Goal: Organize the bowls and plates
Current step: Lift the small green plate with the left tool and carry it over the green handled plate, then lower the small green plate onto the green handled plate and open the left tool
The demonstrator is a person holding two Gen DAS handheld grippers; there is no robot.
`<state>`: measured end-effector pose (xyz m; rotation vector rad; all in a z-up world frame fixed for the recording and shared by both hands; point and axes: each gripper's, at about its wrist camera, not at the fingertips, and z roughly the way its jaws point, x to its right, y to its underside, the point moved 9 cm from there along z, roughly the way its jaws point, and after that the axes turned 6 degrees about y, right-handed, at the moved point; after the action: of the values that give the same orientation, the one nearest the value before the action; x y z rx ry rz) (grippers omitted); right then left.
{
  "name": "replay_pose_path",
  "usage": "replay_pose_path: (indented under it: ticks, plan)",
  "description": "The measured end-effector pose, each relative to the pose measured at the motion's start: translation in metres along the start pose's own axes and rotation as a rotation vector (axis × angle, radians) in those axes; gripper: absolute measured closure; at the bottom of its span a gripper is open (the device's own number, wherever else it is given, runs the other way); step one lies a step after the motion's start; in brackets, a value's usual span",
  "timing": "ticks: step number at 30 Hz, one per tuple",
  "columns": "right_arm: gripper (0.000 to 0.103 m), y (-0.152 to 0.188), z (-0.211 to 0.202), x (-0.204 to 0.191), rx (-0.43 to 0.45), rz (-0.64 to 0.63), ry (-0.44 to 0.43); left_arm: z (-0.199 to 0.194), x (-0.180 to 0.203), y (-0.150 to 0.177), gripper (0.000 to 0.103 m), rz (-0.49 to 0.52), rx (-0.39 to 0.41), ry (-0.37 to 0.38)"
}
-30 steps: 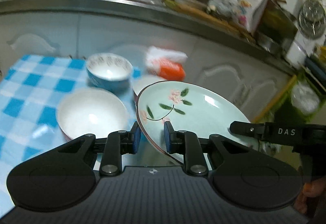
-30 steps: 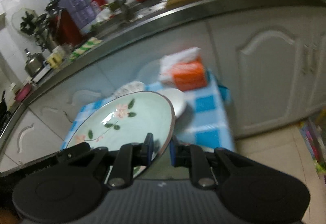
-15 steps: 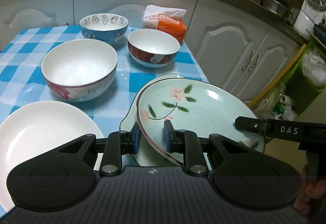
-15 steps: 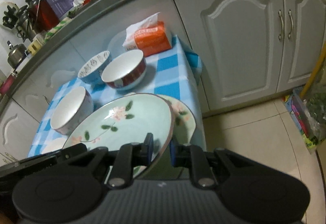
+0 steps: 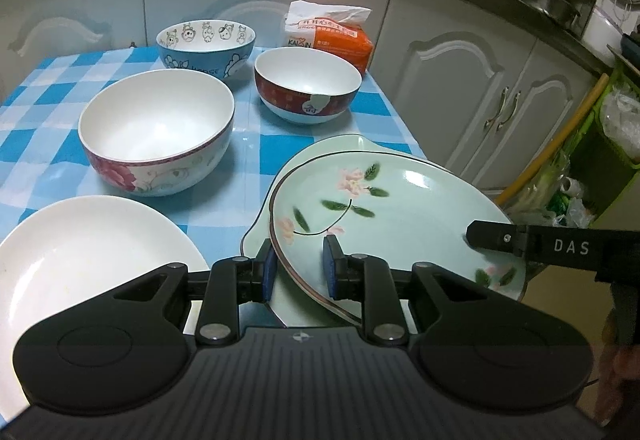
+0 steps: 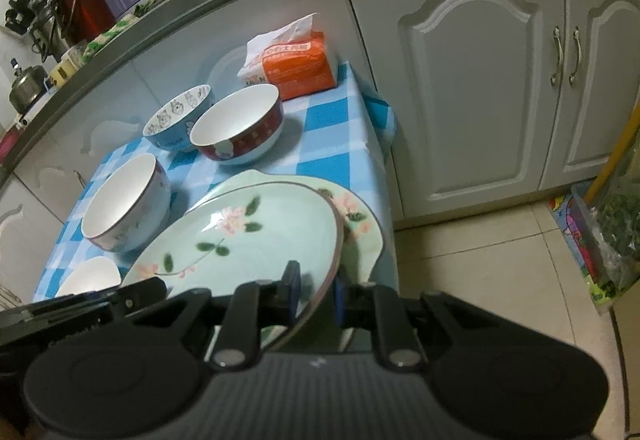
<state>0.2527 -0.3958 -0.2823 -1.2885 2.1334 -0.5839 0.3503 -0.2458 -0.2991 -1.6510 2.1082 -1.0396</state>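
Note:
A pale green plate with pink flowers (image 5: 384, 207) (image 6: 240, 240) is held at opposite rims by both grippers, just above a second green flowered plate (image 5: 344, 147) (image 6: 360, 215) on the table's right end. My left gripper (image 5: 299, 272) is shut on its near-left rim. My right gripper (image 6: 316, 290) is shut on its right rim. A large white bowl with red flowers (image 5: 156, 131), a blue cartoon bowl (image 5: 206, 45), a red-banded bowl (image 5: 308, 87) and a white plate (image 5: 80, 256) sit on the blue checked cloth.
An orange tissue pack (image 5: 332, 35) (image 6: 292, 59) lies at the table's far right corner. White cabinets (image 6: 472, 79) and a steel counter stand behind. Tiled floor (image 6: 500, 272) and bags (image 5: 600, 143) lie to the right of the table's edge.
Both grippers have carried the flowered plate down from high above the table to just over the second green plate. The grip on it is unchanged.

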Motion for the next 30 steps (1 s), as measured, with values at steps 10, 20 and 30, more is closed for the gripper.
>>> replay_pose_path:
  ticks: [10,20,30]
  plan:
    - [0.08,0.0,-0.001,-0.005,-0.038,-0.06,0.03,-0.003,0.005,0.002,0.069,0.054,-0.016,-0.01]
    - [0.057,0.0,-0.006,-0.011,-0.05,-0.185,0.12,-0.006,0.007,0.004,0.058,0.062,-0.02,-0.012]
    - [0.04,-0.002,-0.016,-0.005,-0.043,-0.143,0.114,-0.027,0.002,0.001,0.051,-0.002,-0.02,0.016]
